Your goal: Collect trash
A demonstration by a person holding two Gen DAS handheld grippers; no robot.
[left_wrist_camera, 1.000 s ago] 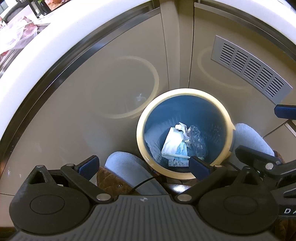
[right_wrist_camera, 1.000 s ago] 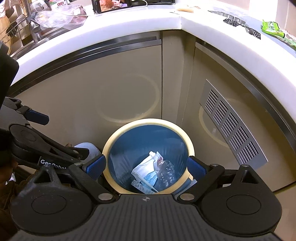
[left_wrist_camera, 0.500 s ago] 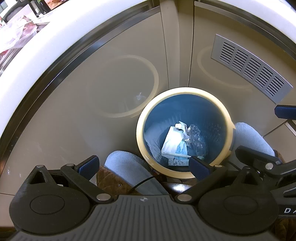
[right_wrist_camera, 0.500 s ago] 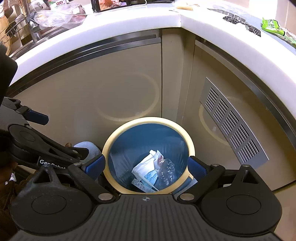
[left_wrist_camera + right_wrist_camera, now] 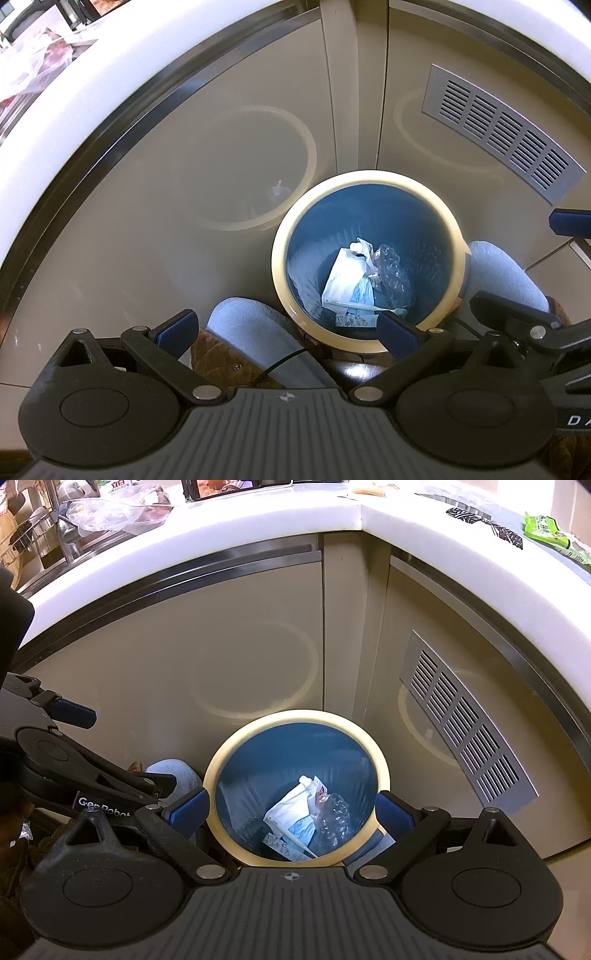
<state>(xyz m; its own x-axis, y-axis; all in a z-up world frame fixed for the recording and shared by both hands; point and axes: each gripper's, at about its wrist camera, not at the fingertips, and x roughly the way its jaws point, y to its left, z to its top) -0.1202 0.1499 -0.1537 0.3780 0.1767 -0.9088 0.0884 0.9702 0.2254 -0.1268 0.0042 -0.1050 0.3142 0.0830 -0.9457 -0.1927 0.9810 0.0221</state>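
- Counter (image 5: 258, 524) — wraps the corner above the bin; to the bin's upper right it carries a green wrapper (image 5: 550, 530) and a black patterned strip (image 5: 484, 526), to the upper left a clear bag (image 5: 114, 511). I judge these are trash left to collect.
- Cabinet doors (image 5: 184, 184) stand right behind the bin, with a vent (image 5: 502, 125) to its upper right.
- Bin (image 5: 282, 236) sits on the floor in the corner, upright, mouth facing up toward both cameras.
- Left gripper (image 5: 286, 326) hangs above the bin's near-left rim, fingers spread wide, nothing between them.
- Right gripper (image 5: 291, 812) hangs over the bin's mouth, just as wide apart and empty — a drop looks finished.
- Trash in the bin: a white paper bag (image 5: 345, 275) whose long axis runs from the near-left wall up toward the centre, crumpled clear plastic (image 5: 389, 273) beside it, and a thin stick (image 5: 364, 304) lying crosswise near the front wall.
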